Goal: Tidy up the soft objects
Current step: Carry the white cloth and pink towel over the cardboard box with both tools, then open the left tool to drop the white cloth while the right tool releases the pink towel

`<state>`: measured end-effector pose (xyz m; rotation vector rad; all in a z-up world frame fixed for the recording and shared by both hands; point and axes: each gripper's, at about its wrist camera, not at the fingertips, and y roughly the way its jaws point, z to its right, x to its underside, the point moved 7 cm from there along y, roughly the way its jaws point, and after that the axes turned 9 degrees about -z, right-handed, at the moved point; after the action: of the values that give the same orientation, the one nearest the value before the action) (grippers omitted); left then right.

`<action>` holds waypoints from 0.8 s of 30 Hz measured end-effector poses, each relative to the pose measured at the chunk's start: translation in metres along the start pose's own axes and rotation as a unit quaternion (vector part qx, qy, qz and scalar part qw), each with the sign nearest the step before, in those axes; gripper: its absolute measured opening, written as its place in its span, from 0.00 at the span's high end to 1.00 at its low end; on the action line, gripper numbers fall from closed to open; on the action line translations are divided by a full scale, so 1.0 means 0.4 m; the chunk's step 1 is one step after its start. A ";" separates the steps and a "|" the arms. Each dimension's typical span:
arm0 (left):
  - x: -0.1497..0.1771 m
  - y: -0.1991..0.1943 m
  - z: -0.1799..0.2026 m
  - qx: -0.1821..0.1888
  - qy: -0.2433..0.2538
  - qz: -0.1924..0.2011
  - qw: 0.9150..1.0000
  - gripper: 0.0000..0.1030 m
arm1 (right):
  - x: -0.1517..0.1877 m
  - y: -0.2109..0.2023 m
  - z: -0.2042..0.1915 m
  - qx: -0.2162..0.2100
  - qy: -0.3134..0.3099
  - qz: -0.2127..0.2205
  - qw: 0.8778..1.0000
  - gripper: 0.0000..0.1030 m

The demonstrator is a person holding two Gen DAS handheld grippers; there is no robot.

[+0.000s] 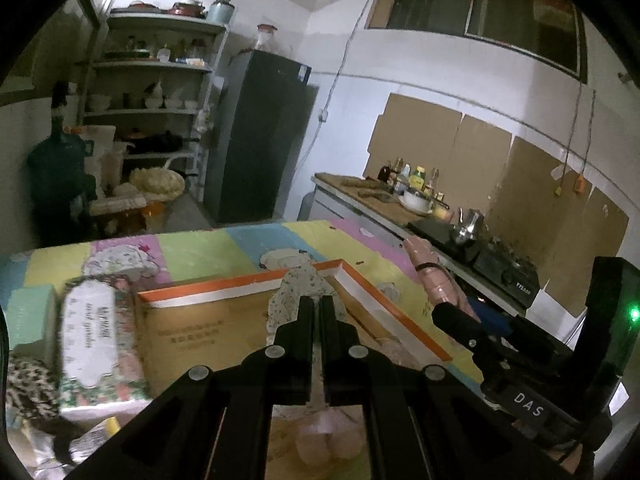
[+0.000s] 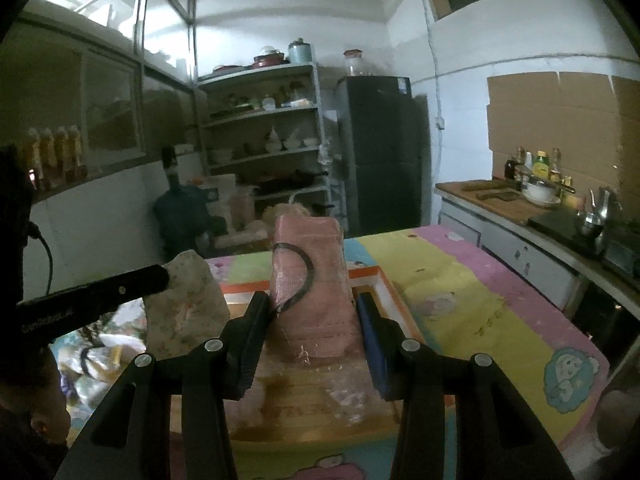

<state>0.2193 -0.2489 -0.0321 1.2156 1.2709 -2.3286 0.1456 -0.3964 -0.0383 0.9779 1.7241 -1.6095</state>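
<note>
Right wrist view: we hold a pink pack upright between our fingers, above the orange-rimmed box.

The pink pack, film-wrapped with a black band looped round it, sits clamped between the right gripper fingers at about half spread, its lower part between the pads and its top rising past the tips. It looks light and squashy, and the wrap may be slick, so we judge a grip low across its flat sides safest. To the left of these fingers, the left gripper is pinched fully closed on a thin floral cloth, limp and draping beyond its tips. Beneath both lies the box on a pastel mat; a floral tissue pack lies left of the left fingers.
</note>
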 end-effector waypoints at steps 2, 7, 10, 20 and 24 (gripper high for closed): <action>-0.001 0.029 -0.001 -0.001 -0.005 -0.009 1.000 0.97 | 0.000 0.015 0.015 0.002 -0.001 -0.007 1.000 0.55; -0.001 0.085 -0.020 -0.004 -0.020 -0.027 0.999 0.97 | 0.005 0.065 0.029 -0.003 0.002 -0.026 1.000 0.55; -0.005 0.108 -0.031 -0.005 -0.028 -0.033 0.999 0.97 | 0.009 0.095 0.034 -0.008 0.004 -0.035 0.999 0.55; -0.010 0.166 -0.066 -0.030 -0.041 -0.052 0.997 0.97 | 0.016 0.180 0.016 -0.025 -0.002 -0.071 0.997 0.55; -0.001 0.188 -0.088 -0.043 -0.049 -0.064 0.996 0.97 | 0.028 0.212 0.004 -0.025 -0.010 -0.093 0.995 0.55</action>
<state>0.2795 -0.2668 -0.0865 1.0079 1.4381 -2.3618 0.2091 -0.3965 -0.0957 0.7958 1.8791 -1.6752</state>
